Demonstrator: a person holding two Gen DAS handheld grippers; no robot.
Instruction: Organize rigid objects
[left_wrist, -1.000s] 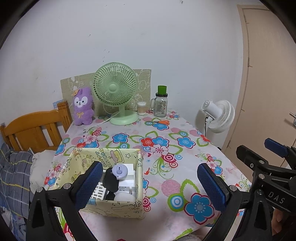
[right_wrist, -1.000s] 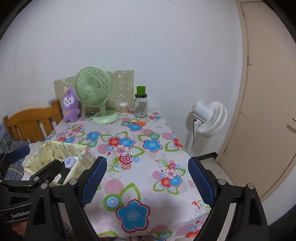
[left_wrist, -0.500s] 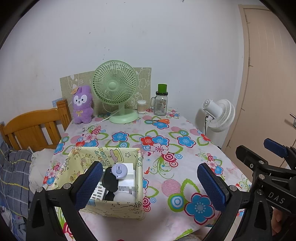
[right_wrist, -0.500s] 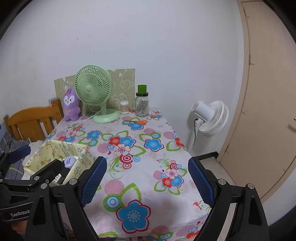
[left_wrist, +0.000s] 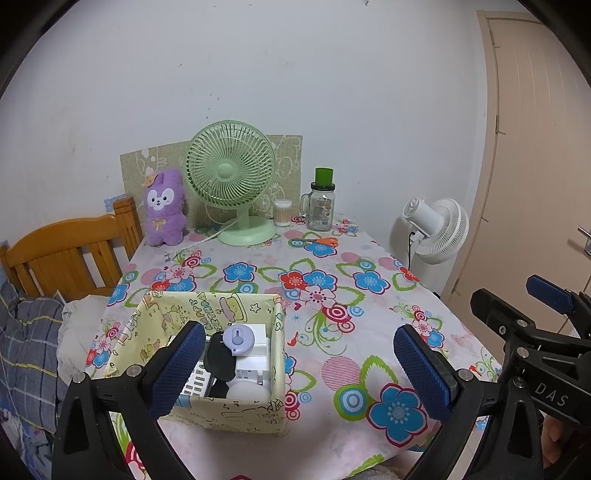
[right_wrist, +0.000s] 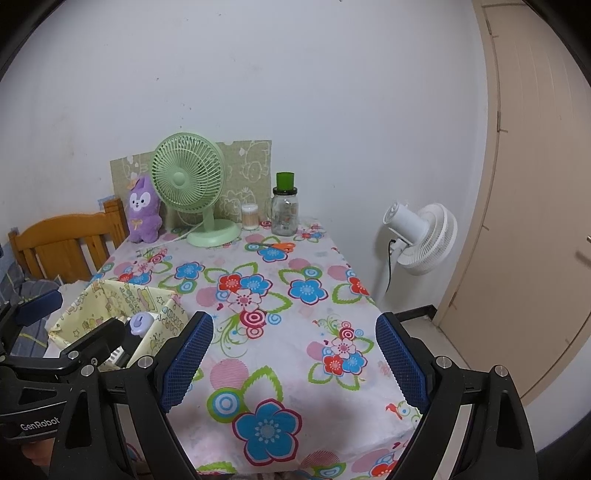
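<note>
Both tongs, left (left_wrist: 299, 369) and right (right_wrist: 293, 360), gape wide and empty above the bench (right_wrist: 295, 295); the box (left_wrist: 221, 413) holds small items.

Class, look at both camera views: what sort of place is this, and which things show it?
Probably a small bedroom at home: a wooden bed frame beside a table with a floral cloth, a plush toy, and a door.

Flowered tablecloth (left_wrist: 258, 280), yellow cartoon-print box (left_wrist: 236, 413), green fan (left_wrist: 231, 173), purple plush (left_wrist: 165, 206)
</note>
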